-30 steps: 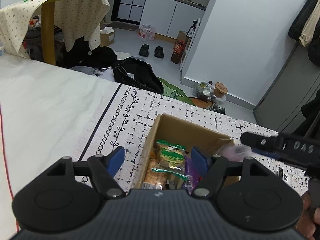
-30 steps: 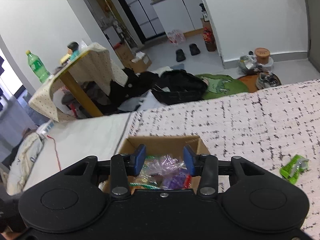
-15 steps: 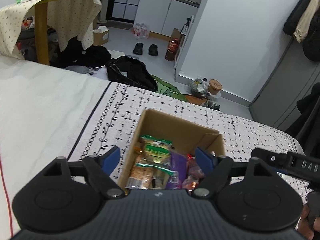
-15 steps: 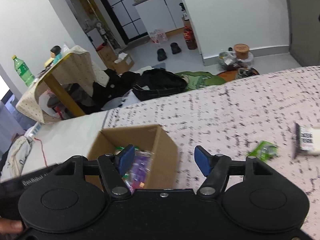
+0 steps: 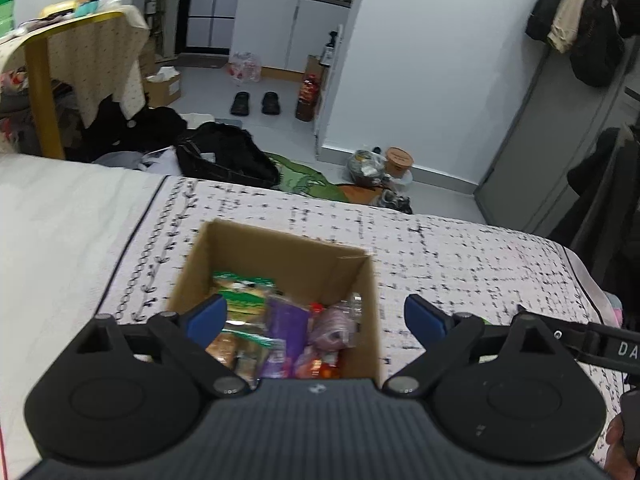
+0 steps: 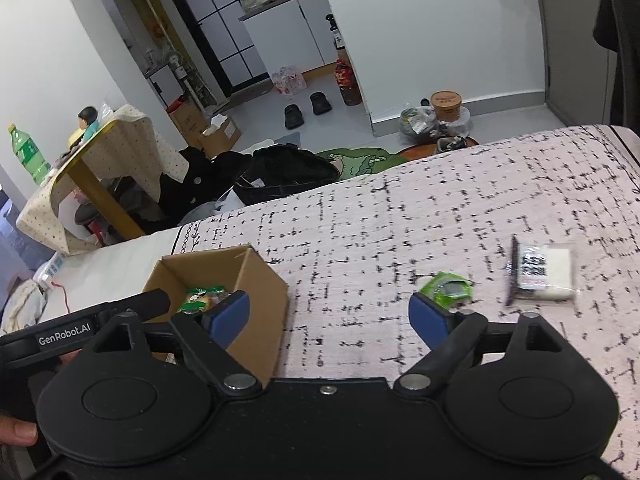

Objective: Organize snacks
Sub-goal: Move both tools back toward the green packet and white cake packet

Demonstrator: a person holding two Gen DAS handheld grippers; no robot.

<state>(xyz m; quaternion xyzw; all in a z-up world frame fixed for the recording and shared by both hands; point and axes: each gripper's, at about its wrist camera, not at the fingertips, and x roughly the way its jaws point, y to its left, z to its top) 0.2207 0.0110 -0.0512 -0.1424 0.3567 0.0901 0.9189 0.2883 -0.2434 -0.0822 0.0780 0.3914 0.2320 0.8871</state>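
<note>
Both jaws have just been opening, empty; right gripper [image 6: 329, 316] has swung from the brown cardboard box [image 6: 256, 300] toward the green crinkled packet [image 6: 446, 289], likely next.

- The left gripper [image 5: 316, 316] has just spread its jaws wide over the cardboard box [image 5: 280, 248], empty.
- The right gripper [image 6: 330, 314] has swung off the box toward the green packet [image 6: 446, 289], jaws widening.

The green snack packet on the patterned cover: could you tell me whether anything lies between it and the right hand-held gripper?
Nothing visible does. The green snack packet lies just beyond the open right hand-held gripper, with only bare patterned cover between them. The cardboard box sits off to the left.
</note>
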